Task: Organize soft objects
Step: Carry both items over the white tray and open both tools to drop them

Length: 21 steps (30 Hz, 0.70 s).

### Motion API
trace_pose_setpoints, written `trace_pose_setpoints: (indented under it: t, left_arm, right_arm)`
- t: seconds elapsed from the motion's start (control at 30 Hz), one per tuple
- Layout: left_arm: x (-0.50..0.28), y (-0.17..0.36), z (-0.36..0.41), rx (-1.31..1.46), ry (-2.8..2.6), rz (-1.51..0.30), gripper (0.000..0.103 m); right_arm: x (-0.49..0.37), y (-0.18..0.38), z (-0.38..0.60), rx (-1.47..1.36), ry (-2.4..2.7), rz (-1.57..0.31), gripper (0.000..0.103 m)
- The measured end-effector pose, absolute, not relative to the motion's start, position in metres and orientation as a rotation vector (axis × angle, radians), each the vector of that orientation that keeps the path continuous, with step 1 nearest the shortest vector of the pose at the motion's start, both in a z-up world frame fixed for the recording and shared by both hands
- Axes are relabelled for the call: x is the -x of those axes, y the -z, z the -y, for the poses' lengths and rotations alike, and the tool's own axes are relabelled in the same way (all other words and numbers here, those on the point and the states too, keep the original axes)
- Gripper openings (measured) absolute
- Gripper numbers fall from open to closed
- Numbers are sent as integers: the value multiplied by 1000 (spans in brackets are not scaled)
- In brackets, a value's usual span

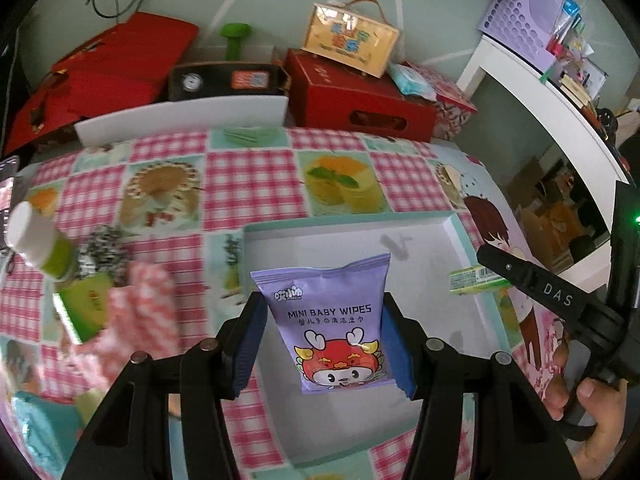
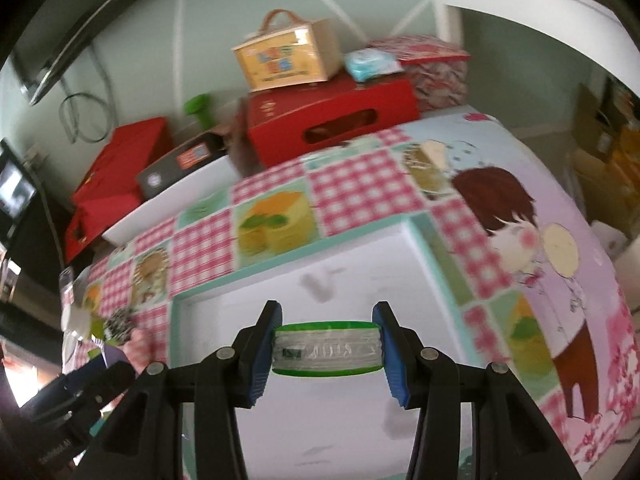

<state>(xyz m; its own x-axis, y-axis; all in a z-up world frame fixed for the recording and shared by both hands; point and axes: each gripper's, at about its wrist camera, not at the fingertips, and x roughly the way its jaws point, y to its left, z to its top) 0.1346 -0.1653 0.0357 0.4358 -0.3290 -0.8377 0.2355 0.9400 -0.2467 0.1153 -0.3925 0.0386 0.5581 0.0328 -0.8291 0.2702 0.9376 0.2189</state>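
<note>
My left gripper (image 1: 326,340) is shut on a purple pack of mini baby wipes (image 1: 332,320), held above the white tray with a teal rim (image 1: 344,224). My right gripper (image 2: 328,348) is shut on a small green-edged tissue pack (image 2: 327,347), also over the tray's white floor (image 2: 280,280). In the left wrist view that green pack (image 1: 472,280) and the right gripper's black arm show at the tray's right edge, with a person's hand (image 1: 592,396) on the handle. A pink checked cloth (image 1: 140,312) lies left of the tray.
On the patterned tablecloth (image 1: 248,184) to the left lie a white-capped green bottle (image 1: 36,244), a black-and-white scrunchie (image 1: 104,252), a green box (image 1: 84,312) and a teal pack (image 1: 36,428). Red boxes (image 1: 352,96) and a yellow handled box (image 1: 352,36) stand behind the table.
</note>
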Motion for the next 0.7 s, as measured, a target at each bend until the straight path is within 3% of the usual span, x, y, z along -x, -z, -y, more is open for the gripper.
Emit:
trace_pose_setpoints:
  t: [0.7]
  left_arm:
    - [-140,13,186,81,368,-1154,58]
  right_arm:
    - [-123,-9,400,-303,222,-1080,50]
